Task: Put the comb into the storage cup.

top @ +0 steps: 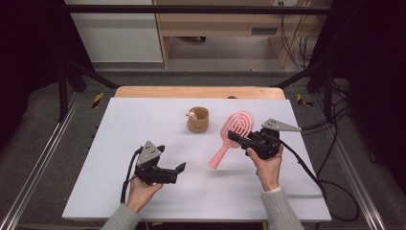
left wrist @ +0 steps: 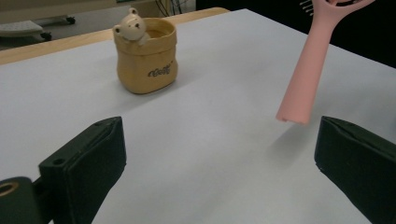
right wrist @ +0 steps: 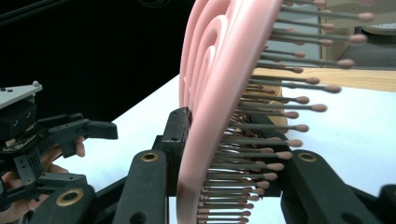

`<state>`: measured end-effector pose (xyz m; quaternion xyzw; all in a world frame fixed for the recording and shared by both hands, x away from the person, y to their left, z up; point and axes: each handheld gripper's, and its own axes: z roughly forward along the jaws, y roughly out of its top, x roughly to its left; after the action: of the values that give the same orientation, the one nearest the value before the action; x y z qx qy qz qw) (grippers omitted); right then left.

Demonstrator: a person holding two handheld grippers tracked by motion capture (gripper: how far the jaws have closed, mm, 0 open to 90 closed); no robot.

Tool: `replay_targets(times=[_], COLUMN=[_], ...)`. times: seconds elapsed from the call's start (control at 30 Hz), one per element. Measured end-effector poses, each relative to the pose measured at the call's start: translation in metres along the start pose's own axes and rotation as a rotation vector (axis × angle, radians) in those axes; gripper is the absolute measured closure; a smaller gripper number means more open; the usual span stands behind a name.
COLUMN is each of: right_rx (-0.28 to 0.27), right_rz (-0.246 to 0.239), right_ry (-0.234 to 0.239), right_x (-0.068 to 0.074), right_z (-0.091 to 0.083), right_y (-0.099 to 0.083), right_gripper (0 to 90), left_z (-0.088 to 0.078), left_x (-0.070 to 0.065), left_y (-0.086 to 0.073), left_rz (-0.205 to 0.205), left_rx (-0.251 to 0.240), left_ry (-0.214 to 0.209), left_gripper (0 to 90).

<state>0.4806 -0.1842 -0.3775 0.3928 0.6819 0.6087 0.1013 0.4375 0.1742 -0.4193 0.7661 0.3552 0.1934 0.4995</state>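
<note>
Right gripper (top: 239,138): clamped on the head of the pink hairbrush (top: 231,136), 1 jaw on the flat back, the other in among the bristles (the right gripper view shows this close up).
Hairbrush: held up off the white table (top: 143,120) at the right, head at the jaws, handle hanging free.
Long axis: slanting from the head, far right, down to the handle tip, nearer the person and toward the middle.
Left gripper (top: 179,168): open and empty, low over the table at the left, its 2 jaws standing wide apart.
Key relation: the handle tip lies ahead of the left gripper and to its right; in the left gripper view the tip (left wrist: 293,112) hangs just above and inside the right-hand jaw, not yet between the 2.
Nearer hand: the left, I'd judge, for taking the handle.
Cup (top: 198,120): tan, with a small bear on its rim, standing beyond the brush; the left gripper view shows its lettering, which the high view does not.
</note>
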Motion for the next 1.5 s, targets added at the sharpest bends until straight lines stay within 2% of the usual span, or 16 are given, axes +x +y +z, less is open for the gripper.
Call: replay_targets(times=[0.33,0.53,0.73,1.13,1.5], right_rx=[0.000,0.001,-0.002,-0.014,-0.003], right_rz=[-0.020,-0.025,-0.033,-0.049,-0.065], right_ry=[-0.015,-0.022,-0.030,-0.051,-0.077], right_x=[0.001,0.001,0.002,0.001,-0.002], right_z=[0.003,0.005,0.007,0.009,0.019], right_y=[0.009,0.012,0.017,0.028,0.036], right_gripper=[63.9,63.9,63.9,63.8,63.8], left_z=[-0.021,-0.033,-0.042,-0.052,-0.052], left_x=[0.027,0.038,0.048,0.060,0.064], left_y=[-0.016,-0.025,-0.032,-0.046,-0.051], left_rz=[-0.017,-0.014,-0.019,-0.030,-0.021], left_rx=[-0.008,-0.027,-0.022,-0.006,0.005], left_ry=[0.049,0.066,0.087,0.114,0.106], left_gripper=[2.0,2.1,2.1,2.1,2.1])
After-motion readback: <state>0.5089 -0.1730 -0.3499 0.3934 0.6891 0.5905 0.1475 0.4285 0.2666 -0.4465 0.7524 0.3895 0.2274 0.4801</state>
